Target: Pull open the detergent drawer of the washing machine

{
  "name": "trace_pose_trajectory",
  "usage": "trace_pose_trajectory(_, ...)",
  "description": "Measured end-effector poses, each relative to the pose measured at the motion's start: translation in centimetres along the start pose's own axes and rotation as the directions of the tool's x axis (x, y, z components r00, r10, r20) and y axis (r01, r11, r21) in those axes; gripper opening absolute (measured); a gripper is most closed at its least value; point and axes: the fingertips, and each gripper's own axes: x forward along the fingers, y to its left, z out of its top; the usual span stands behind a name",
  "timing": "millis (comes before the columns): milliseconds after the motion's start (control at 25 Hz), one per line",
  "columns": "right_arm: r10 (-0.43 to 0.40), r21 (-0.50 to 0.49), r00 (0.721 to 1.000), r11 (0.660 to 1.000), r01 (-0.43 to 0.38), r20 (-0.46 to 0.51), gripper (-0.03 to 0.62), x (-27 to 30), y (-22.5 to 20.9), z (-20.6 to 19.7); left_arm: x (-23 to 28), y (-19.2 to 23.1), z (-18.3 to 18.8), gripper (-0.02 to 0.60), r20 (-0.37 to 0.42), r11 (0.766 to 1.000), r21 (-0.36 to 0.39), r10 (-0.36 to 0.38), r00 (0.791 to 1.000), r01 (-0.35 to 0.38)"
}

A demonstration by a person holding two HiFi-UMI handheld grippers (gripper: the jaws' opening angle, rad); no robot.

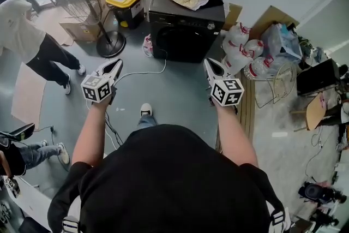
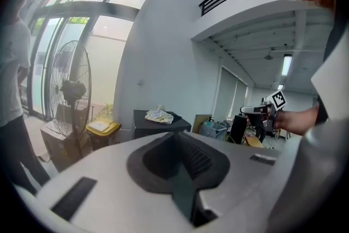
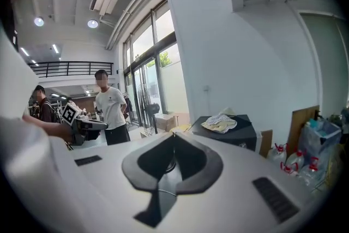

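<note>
Both closed: left gripper (image 1: 116, 63), right gripper (image 1: 209, 63); washing machine (image 1: 185, 35) well ahead.

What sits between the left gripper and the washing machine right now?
Head view: only grey floor, crossed by a thin white cable, lies between the left gripper and the washing machine.

The left forearm (image 1: 91, 131) and right forearm (image 1: 233, 133) reach forward from short black sleeves, bare, roughly parallel and well apart. The left gripper (image 1: 115, 65) has its jaws closed together with nothing between them, and the left marker cube (image 1: 97, 88) sits above the hand. The right gripper (image 1: 210, 64) is likewise closed and empty, behind the right marker cube (image 1: 227, 91). Both grippers point away from the person, tipped slightly downward and about equally far out.
</note>
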Motion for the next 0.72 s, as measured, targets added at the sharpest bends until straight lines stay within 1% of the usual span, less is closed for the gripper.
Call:
trace_pose_trajectory(120, -0.011, 0.001, 1.0, 1.0, 0.011, -0.015, 0.005, 2.6, -0.3, -0.2, 1.7, 2.1, -0.3, 0.031, -0.009, 1.0, -0.012, -0.015, 1.0, 0.015)
trace_pose_trajectory(240, -0.027, 0.01, 0.999, 1.0, 0.027, -0.03, 0.006, 6.0, -0.7, 0.0, 3.8, 5.2, -0.1, 0.031, -0.025, 0.999, -0.017, -0.031, 0.999, 0.031)
trace_pose_trajectory(400, -0.043, 0.021, 0.998, 0.999, 0.044, -0.039, 0.02, 10.7, -1.0, 0.7, 7.0, 9.6, 0.9, 0.031, -0.043, 0.998, -0.017, -0.056, 0.998, 0.055)
trace_pose_trajectory(720, -0.083, 0.032, 0.995, 0.996, 0.085, -0.059, 0.038, 18.5, -1.3, 2.4, 12.9, 16.3, 3.0, 0.032, -0.073, 0.992, -0.009, -0.129, 0.989, 0.129)
